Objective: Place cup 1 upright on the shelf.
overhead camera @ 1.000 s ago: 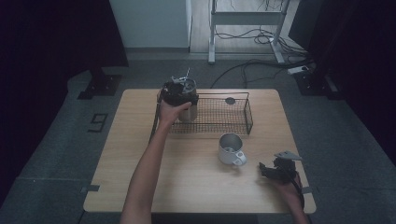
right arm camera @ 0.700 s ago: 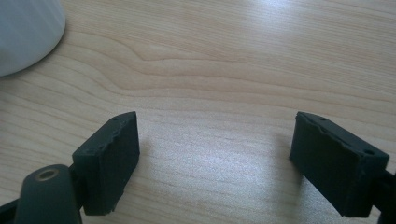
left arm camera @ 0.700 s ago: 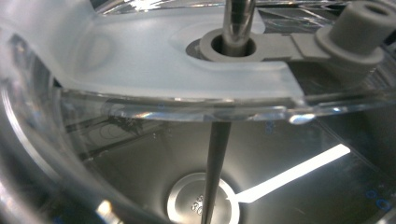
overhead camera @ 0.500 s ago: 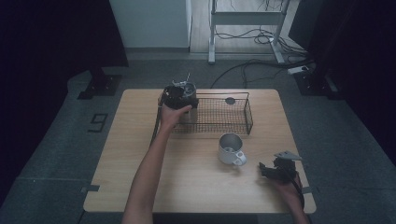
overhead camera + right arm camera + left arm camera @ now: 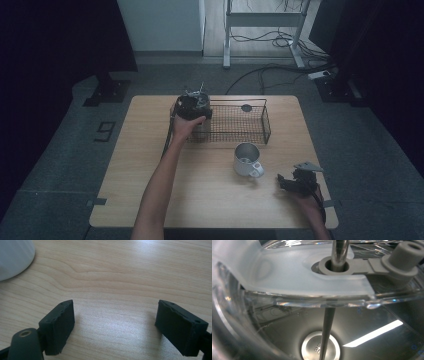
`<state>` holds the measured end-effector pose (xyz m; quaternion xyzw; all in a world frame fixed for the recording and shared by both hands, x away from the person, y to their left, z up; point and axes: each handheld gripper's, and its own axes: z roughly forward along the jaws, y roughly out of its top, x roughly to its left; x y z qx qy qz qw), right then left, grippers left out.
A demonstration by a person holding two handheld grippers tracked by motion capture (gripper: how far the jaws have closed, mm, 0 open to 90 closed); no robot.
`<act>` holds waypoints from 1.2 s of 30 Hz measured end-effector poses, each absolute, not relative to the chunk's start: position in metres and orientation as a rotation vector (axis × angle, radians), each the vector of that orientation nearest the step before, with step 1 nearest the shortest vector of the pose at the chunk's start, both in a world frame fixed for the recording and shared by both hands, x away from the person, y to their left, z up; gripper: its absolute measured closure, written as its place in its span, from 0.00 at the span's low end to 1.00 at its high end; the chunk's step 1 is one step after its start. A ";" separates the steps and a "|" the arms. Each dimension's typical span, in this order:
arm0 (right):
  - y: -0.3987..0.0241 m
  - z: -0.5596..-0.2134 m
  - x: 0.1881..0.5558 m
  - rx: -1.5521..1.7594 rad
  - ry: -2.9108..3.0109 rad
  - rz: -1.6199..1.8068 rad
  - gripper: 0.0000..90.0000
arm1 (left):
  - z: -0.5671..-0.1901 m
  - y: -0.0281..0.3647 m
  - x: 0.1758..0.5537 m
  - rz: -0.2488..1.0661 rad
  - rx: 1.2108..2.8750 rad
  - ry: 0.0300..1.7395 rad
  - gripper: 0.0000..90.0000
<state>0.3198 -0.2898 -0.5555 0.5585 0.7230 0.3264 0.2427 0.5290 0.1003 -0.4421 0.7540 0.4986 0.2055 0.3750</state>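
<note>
A clear tumbler [image 5: 287, 322] with a frosted lid [image 5: 294, 270] and a metal straw [image 5: 338, 252] is pressed close to the camera in the left gripper view, which looks down into it. My left gripper [image 5: 193, 106] sits over the left end of a black wire basket [image 5: 263, 120] and appears shut on the tumbler [image 5: 201, 130], though its jaws are hidden. A metal mug [image 5: 246, 159] stands mid-table. At the front right my right gripper [image 5: 285, 181] rests low over the wood, its jaws [image 5: 115, 325] wide apart with nothing between them. The mug's side [image 5: 12, 257] lies just beyond it.
A small dark disc [image 5: 246, 107] lies in the basket's far side. The wooden table [image 5: 150, 200] has bare room at its left and front. A cable hangs from the left gripper down the table. The floor around is dark, with stands and cords behind.
My left gripper has sunk a little, with the tumbler, toward the basket's left end. The right gripper and the mug have stayed put.
</note>
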 end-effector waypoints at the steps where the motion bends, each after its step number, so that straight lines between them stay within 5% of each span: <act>1: -0.290 -0.556 0.320 1.526 1.975 0.894 0.17 | -0.443 0.100 0.529 0.526 1.932 1.279 0.05; 36: -0.290 -0.556 0.320 1.526 1.975 0.894 0.17 | -0.465 0.099 0.520 0.567 1.968 1.241 0.05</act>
